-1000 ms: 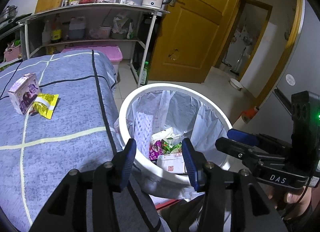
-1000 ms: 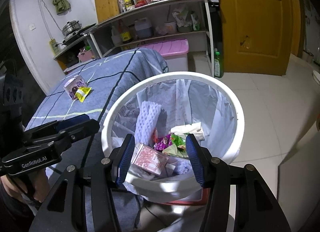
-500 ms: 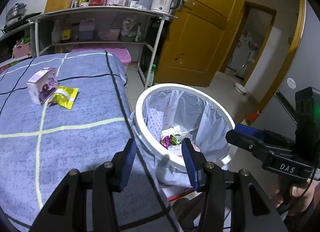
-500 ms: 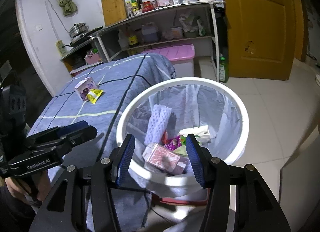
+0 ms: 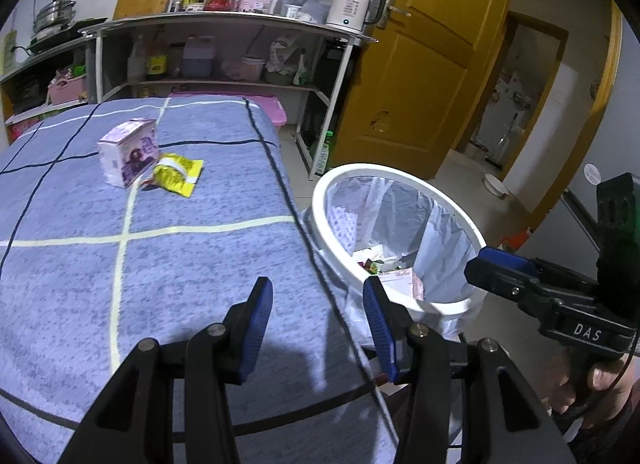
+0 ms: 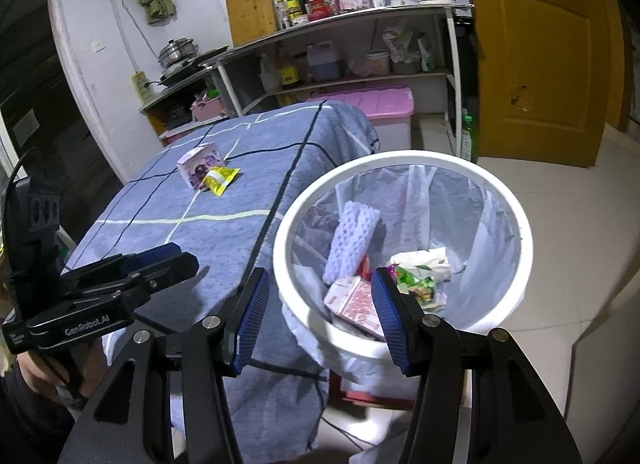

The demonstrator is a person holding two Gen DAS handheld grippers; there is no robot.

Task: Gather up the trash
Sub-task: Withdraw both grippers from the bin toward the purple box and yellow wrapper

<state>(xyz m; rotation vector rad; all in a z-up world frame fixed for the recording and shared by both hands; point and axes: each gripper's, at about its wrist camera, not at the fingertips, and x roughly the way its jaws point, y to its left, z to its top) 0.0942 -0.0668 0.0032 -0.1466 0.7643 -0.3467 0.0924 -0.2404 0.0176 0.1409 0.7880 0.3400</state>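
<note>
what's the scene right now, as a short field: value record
surface: blue checked cloth
trash left on it: purple carton, with a yellow wrapper beside it
bin: white lined bin next to the cloth, already holding a red carton, foam netting and wrappers
left gripper: fingers apart, empty
right gripper: fingers apart, empty

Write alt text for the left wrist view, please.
The open left gripper hangs empty over a blue cloth, with a purple box and a yellow wrapper lying ahead. A white bin with trash stands at the right, beside the right gripper.
</note>
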